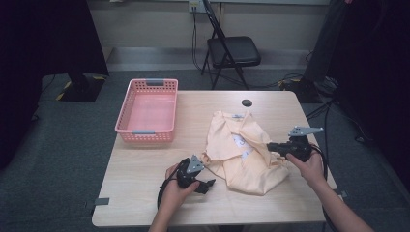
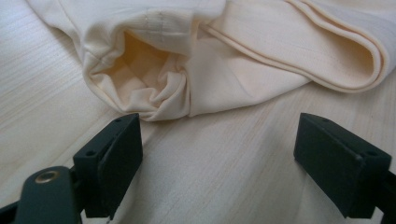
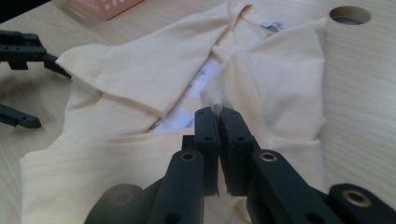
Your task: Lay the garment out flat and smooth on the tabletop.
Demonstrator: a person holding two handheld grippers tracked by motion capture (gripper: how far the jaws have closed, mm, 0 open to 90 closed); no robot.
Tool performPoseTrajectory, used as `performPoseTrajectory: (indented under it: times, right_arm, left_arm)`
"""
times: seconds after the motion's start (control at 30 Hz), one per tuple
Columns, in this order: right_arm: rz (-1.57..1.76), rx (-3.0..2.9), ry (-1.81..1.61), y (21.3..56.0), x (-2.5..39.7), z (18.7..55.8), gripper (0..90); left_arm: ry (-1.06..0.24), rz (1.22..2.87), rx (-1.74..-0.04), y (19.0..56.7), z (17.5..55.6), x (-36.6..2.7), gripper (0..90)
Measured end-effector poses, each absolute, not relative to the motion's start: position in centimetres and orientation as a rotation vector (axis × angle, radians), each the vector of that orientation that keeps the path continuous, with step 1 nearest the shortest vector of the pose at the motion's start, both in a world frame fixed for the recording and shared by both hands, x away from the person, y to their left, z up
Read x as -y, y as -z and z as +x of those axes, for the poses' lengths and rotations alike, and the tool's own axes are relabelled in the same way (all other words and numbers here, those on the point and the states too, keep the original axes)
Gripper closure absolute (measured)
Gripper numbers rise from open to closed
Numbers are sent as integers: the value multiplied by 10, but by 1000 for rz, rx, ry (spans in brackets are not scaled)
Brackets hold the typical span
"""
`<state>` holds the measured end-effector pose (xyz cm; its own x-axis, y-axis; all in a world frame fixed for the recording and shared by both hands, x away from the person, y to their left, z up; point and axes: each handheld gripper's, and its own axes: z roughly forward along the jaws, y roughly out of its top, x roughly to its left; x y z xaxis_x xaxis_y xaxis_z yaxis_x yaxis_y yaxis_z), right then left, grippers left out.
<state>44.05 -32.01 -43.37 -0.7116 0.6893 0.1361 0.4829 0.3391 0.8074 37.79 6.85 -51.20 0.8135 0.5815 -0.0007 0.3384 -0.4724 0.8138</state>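
No legible text, brand, number or sign appears in any of the three views. The crumpled pale yellow cotton shirt (image 1: 244, 152) carries a small white neck tag (image 3: 272, 24) at its collar and a white printed patch (image 3: 198, 81) between its folds, but any marks on either are too small and blurred to read

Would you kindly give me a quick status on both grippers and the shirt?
Left gripper open, short of sleeve cuff. Right gripper shut on cream shirt. Pink basket well apart.
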Motion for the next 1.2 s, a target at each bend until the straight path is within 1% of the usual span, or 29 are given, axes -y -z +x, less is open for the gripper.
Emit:
performPoseTrajectory:
  times: [0.53, 1.2]
  right_arm:
    - [1195, -2230, -1355, 410, 372, 466, 868]
    - [1379, -2072, -1283, 429, 432, 486, 868]
  left_arm:
    - [-348, 2105, -681, 512, 377, -69, 154]
    - [-348, 2105, -681, 512, 377, -69, 154]
